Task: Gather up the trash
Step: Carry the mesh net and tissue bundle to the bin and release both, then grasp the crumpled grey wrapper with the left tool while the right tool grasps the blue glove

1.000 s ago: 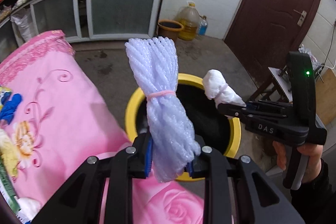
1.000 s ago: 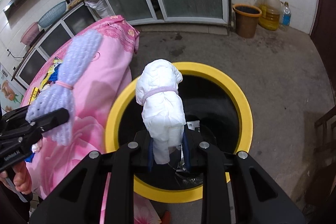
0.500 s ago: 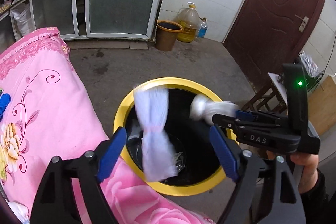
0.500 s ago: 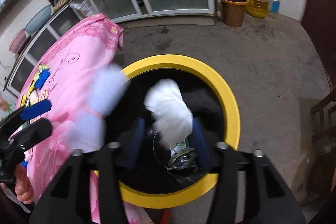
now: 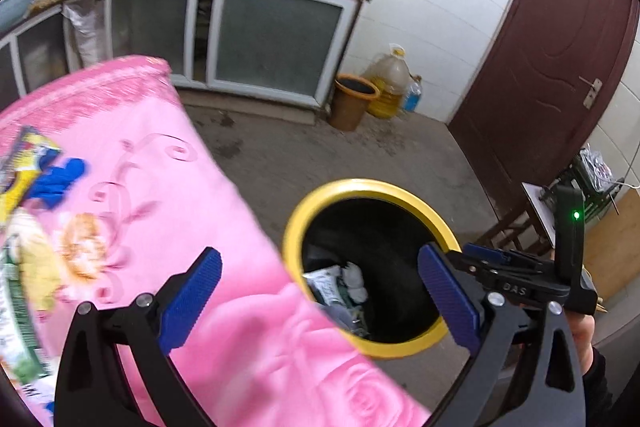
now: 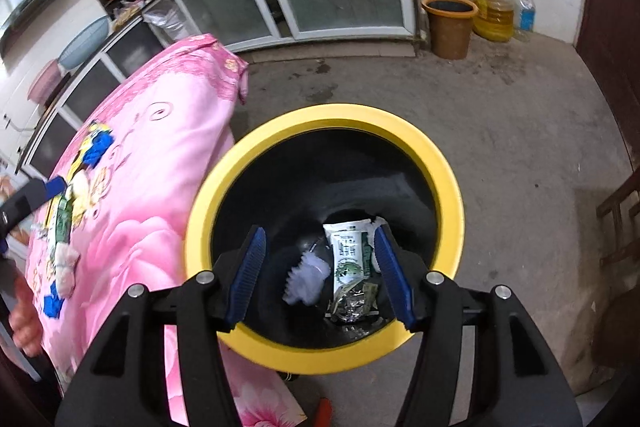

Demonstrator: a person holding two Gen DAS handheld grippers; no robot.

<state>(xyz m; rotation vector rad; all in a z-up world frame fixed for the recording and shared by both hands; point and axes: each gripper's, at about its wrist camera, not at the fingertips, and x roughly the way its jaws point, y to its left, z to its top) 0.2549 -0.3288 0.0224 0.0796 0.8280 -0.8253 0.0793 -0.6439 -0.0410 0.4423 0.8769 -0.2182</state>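
A black bin with a yellow rim (image 6: 448, 163) stands on the floor beside the pink table; it also shows in the left wrist view (image 5: 296, 223). Inside lie the pale lilac foam net (image 6: 306, 277), a green and white wrapper (image 6: 348, 255) and other scraps. My right gripper (image 6: 322, 277) is open and empty right above the bin mouth. My left gripper (image 5: 320, 301) is open and empty over the table edge, left of the bin. The right gripper (image 5: 516, 267) shows at the bin's far side in the left wrist view.
The pink flowered tablecloth (image 6: 160, 163) carries more trash: a yellow and blue wrapper (image 5: 36, 167), a green packet (image 6: 62, 215) and white wads (image 6: 66, 263). A brown bucket (image 6: 450, 25), oil jug (image 6: 492, 5), cabinets (image 5: 276, 47) and a dark door (image 5: 560, 67) stand behind. A stool (image 5: 560, 203) is at the right.
Both grippers opened and let go of their bundles; the lilac net and the white wad fell into the bin. My left gripper has swung left toward the table.
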